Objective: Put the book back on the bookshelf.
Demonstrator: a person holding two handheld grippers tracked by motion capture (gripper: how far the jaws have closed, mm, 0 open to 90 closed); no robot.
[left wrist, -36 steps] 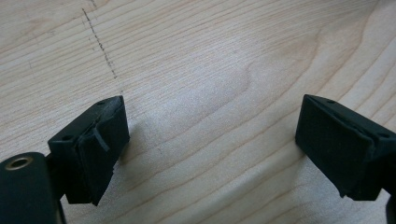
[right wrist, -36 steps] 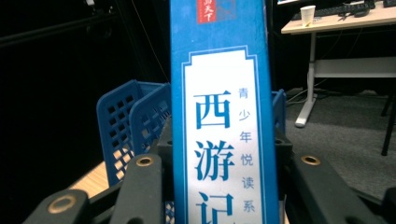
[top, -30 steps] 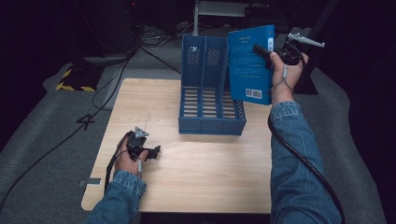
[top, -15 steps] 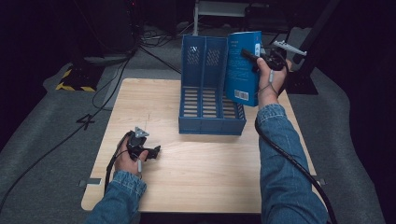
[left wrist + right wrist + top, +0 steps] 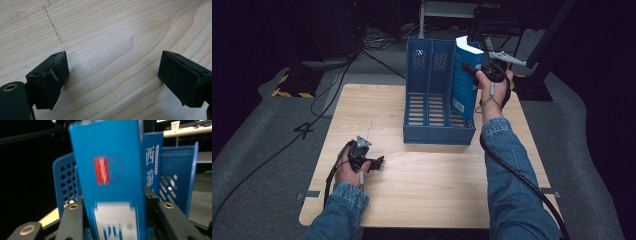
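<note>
Light wood bench (image 5: 432,190) on grey carpet floor (image 5: 257,150). Surroundings dark. Black cables (image 5: 337,85) cross the floor at left. Yellow-black hazard-striped block (image 5: 287,90) lies far left. White frame (image 5: 437,10) stands behind; dark stand base (image 5: 532,87) at right.

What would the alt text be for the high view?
A person's right claw holds a blue book upright over the right end of a blue file rack on a wooden table. The left claw rests open on the table.
</note>
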